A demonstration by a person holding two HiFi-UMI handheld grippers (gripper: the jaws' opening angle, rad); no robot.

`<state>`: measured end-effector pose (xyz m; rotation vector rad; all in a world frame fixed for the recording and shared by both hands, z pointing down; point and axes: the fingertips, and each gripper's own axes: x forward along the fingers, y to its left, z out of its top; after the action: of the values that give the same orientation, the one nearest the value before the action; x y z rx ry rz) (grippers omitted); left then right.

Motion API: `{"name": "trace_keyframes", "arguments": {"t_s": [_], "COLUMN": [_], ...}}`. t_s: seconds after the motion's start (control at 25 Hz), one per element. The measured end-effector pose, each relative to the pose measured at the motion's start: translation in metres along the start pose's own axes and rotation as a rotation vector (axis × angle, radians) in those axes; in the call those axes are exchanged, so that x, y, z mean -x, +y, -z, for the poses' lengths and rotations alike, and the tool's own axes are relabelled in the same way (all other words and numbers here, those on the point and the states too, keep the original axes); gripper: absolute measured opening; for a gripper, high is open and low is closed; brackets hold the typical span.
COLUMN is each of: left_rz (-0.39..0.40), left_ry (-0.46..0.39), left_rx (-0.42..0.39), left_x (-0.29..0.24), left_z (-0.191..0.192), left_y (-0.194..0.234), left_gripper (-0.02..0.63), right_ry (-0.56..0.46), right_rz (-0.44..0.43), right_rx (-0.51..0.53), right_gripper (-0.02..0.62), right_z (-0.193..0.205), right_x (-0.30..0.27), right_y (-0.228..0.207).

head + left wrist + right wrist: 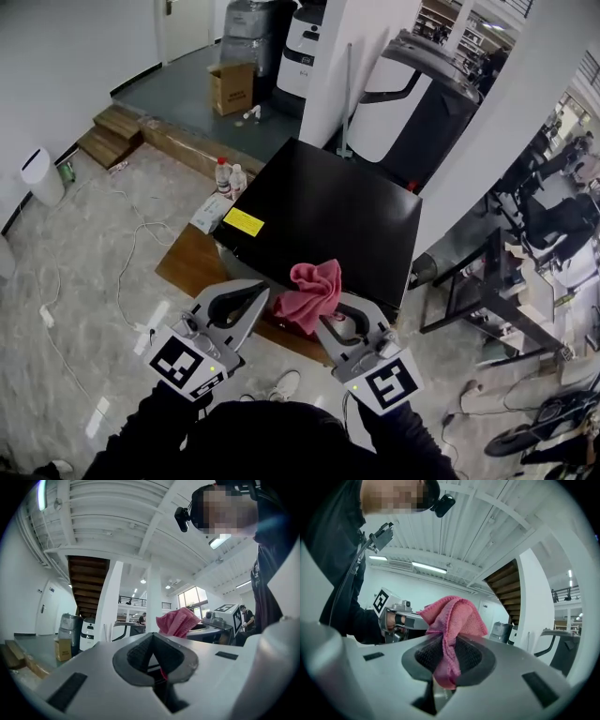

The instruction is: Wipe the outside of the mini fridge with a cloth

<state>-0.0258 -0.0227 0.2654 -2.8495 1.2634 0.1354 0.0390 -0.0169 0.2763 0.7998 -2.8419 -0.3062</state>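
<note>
Pink cloth (309, 292) clamped in right tool (332, 323) at fridge (328, 216) edge; left tool (257, 294) closed.

No legible text, mini fridge (328, 216) label (243, 222) blurred

The 2 grippers are held side by side, tilted towards each other, on dark-sleeved arms (164, 427). The left gripper (257, 296) has its jaws pressed together. The right gripper (328, 324) pinches a pink cloth (311, 286).
</note>
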Motion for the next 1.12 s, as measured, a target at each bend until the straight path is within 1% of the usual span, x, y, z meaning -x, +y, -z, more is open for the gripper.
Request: {"name": "trace_keyframes", "arguments": {"t_s": [0.12, 0.24, 0.36, 0.48, 0.64, 0.72, 0.84, 1.0, 1.12], "left_rz": [-0.042, -0.069, -0.072, -0.056, -0.036, -0.016, -0.016, -0.009, 0.003], "left_ry": [0.003, 0.005, 0.022, 0.028, 0.029, 0.045, 0.063, 0.103, 0.109], "left_rx": [-0.031, -0.079, -0.107, -0.120, -0.139, -0.144, -0.152, -0.143, -0.122], "left_x": [-0.029, -0.057, -0.087, -0.106, -0.121, -0.132, -0.148, -0.160, -0.161], "left_z": [-0.015, -0.034, -0.053, -0.065, -0.053, -0.047, -0.043, -0.025, -0.014], "left_y": [0.019, 0.039, 0.071, 0.102, 0.124, 0.143, 0.180, 0.215, 0.237], "left_gripper": [0.006, 0.006, 0.006, 0.006, 0.006, 0.006, 0.006, 0.006, 0.006], "right_ry": [0.046, 0.095, 0.160, 0.218, 0.294, 0.361, 0.473, 0.608, 0.703], "right_rz": [-0.016, -0.011, 0.004, 0.024, 0.049, 0.058, 0.061, 0.060, 0.064], "right_rx": [0.057, 0.149, 0.219, 0.272, 0.365, 0.385, 0.407, 0.440, 0.489], "right_gripper": [0.071, 0.071, 0.071, 0.071, 0.071, 0.071, 0.071, 0.071, 0.071], "right_z": [-0.013, -0.027, -0.038, -0.038, -0.011, 0.004, 0.024, 0.058, 0.086], "right_x": [-0.011, -0.024, -0.055, -0.088, -0.117, -0.142, -0.186, -0.230, -0.260], "right_y": [-0.039, -0.080, -0.125, -0.156, -0.181, -0.197, -0.216, -0.228, -0.235]}}
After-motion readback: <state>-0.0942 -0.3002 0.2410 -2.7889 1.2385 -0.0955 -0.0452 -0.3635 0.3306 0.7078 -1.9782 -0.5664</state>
